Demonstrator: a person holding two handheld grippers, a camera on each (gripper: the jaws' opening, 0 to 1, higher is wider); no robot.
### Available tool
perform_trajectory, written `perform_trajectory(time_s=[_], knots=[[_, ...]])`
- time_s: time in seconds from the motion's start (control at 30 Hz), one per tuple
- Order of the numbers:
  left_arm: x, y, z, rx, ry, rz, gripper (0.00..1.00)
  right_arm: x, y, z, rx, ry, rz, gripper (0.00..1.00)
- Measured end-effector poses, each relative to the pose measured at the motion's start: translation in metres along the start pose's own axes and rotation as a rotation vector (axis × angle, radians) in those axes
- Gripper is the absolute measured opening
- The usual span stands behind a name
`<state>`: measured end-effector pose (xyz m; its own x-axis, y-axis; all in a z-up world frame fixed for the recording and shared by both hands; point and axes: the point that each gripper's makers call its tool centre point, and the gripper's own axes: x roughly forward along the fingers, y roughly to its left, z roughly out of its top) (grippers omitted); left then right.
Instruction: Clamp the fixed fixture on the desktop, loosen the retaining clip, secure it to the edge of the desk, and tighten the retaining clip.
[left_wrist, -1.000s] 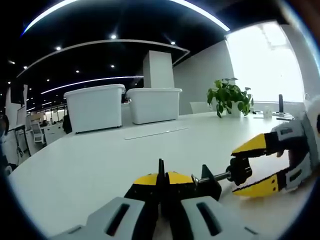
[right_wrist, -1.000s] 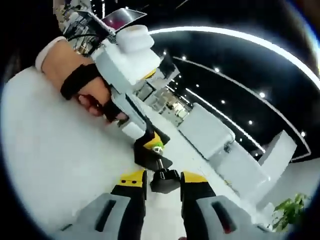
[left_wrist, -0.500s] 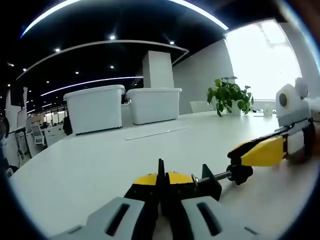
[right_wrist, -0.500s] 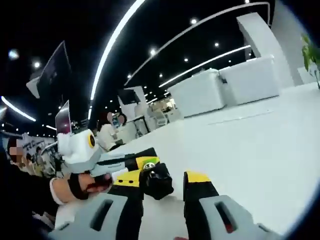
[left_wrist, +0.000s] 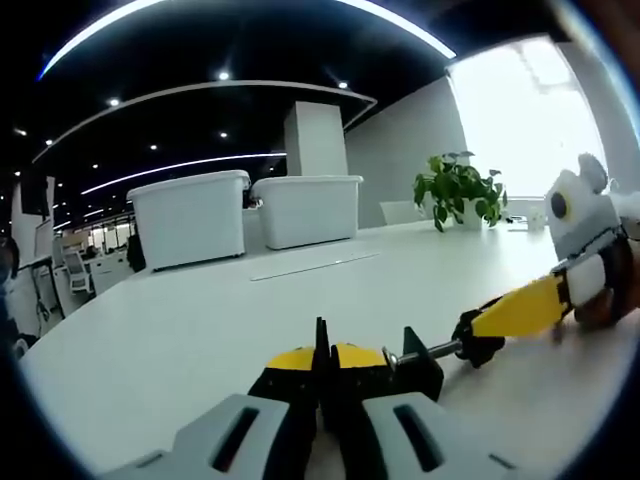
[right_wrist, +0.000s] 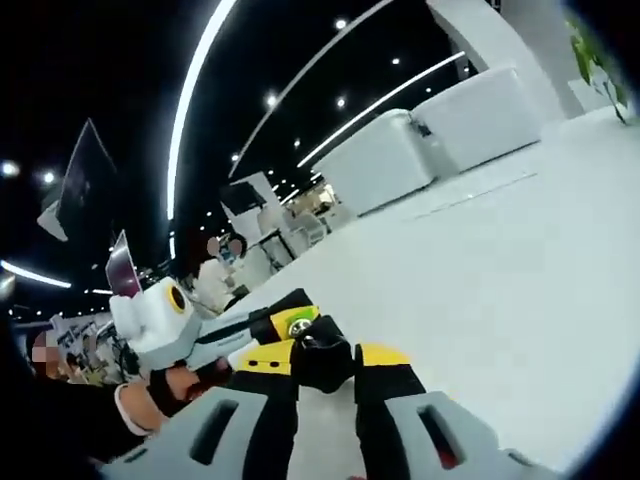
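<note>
On the desk (left_wrist: 180, 330), clamp (left_wrist: 400, 362) screw axis level between left tool (left_wrist: 322, 372) and right tool (right_wrist: 318, 362), both closed on it.

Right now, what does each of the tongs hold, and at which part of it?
Both hold the black clamp. The left tongs are shut on its body. The right tongs are shut on the black knob at the end of its screw.

Broad white desk (left_wrist: 200, 320), two white bins (left_wrist: 190, 215) and potted plant (left_wrist: 460, 195) at its far side
</note>
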<state>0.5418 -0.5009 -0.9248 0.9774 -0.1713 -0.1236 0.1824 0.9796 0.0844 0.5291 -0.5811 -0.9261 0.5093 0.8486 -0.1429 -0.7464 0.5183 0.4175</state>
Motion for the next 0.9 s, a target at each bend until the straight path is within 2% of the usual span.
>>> perform_trajectory(time_s=[0.1,0.13,0.2,0.3,0.4,0.53,0.7,0.77,0.9], knots=[[-0.001,-0.001,0.001,-0.002,-0.002,-0.001,0.05,-0.001,0.002,0.0,-0.025,0.001,-0.005,0.19],[0.0,-0.001,0.0,-0.004,-0.002,-0.002,0.05,-0.001,0.002,0.001,-0.058,-0.002,-0.009,0.19],[0.0,0.0,0.0,-0.009,0.0,-0.001,0.05,-0.001,0.003,0.003,-0.142,-0.014,-0.018,0.19],[-0.001,0.0,0.0,-0.016,0.001,-0.001,0.05,-0.002,0.008,0.004,-0.334,-0.036,-0.046,0.18],[-0.001,0.0,0.0,-0.021,0.001,-0.001,0.04,-0.004,0.015,0.003,-0.479,-0.047,-0.069,0.18],[-0.001,0.001,0.0,-0.028,0.002,-0.001,0.04,-0.006,0.019,0.001,-0.573,-0.052,-0.089,0.18],[0.0,0.001,0.0,-0.02,0.002,0.0,0.04,-0.005,0.018,0.001,-0.75,-0.055,-0.123,0.18],[0.0,0.001,0.0,-0.014,0.002,0.002,0.05,-0.009,0.023,0.0,-0.833,-0.054,-0.133,0.18],[0.0,0.001,-0.001,-0.005,0.004,0.009,0.05,-0.011,0.031,-0.004,-1.063,-0.039,-0.182,0.18]])
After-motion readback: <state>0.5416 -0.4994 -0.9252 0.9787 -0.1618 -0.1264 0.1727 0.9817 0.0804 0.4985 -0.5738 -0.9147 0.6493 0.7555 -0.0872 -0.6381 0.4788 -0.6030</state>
